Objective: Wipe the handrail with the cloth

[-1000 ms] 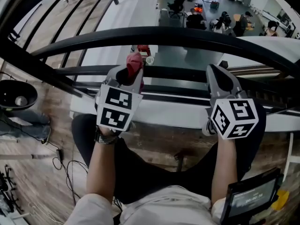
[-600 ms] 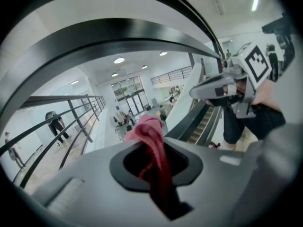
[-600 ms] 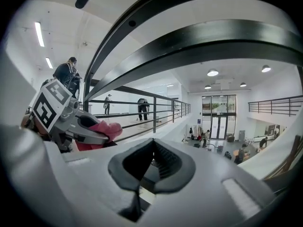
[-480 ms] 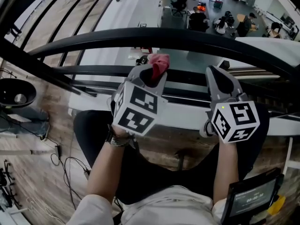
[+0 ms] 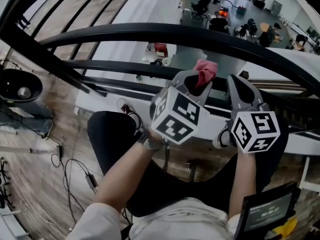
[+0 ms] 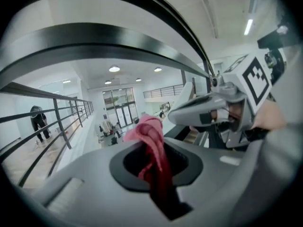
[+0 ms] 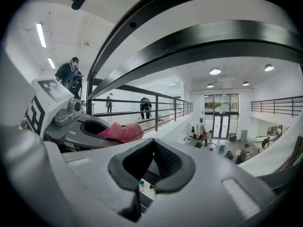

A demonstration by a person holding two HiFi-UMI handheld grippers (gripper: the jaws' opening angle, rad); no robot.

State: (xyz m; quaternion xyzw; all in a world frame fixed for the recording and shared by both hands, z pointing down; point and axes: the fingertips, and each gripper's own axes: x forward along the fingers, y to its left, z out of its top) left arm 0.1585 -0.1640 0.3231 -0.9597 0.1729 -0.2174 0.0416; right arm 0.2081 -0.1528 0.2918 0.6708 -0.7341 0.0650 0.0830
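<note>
The left tongs (image 5: 199,84) grip the red cloth (image 5: 205,69), just left of the closed, empty right tongs (image 5: 239,86). The cloth is near the handrail (image 5: 150,34) but apart from it; wiping seems not yet begun.

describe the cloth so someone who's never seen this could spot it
Find the thick dark handrail curving across the head view. Just below it, the left gripper has its jaws shut on a bunched cloth. Its pink-red colour stands out against the grey grippers; the right gripper beside it is empty.
</note>
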